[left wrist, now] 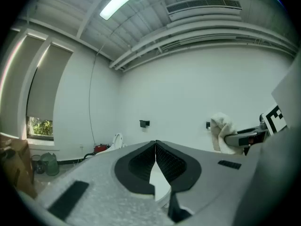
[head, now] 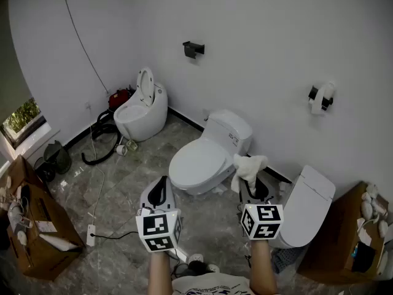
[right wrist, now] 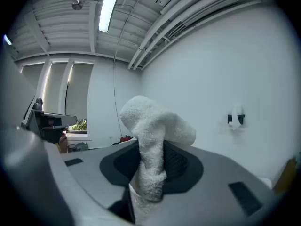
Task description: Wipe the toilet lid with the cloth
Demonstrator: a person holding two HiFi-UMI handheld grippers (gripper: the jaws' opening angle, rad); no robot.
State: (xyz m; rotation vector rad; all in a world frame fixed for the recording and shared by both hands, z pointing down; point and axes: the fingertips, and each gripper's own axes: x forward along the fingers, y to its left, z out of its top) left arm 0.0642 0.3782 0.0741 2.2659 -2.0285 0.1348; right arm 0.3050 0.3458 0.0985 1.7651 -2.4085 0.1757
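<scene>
The middle white toilet has its lid [head: 199, 162] closed and stands on the grey tile floor just ahead of both grippers. My right gripper [head: 251, 183] is shut on a white cloth [head: 248, 166] and hangs beside the lid's right edge, in front of the tank [head: 230, 131]. In the right gripper view the cloth [right wrist: 151, 140] is pinched between the jaws and flops over their tips. My left gripper [head: 162, 184] hovers by the toilet's front left, shut with nothing in it. In the left gripper view its dark pads [left wrist: 167, 161] meet at the tips, and the cloth [left wrist: 220, 133] shows at the right.
A second toilet [head: 140, 109] with its seat raised stands at the back left by a red machine [head: 120, 96] and black hose. A third toilet [head: 309, 204] is close on the right. Cardboard boxes [head: 35, 229] sit on the left, and another box [head: 344, 246] stands at the right. A paper holder [head: 320, 97] is on the wall.
</scene>
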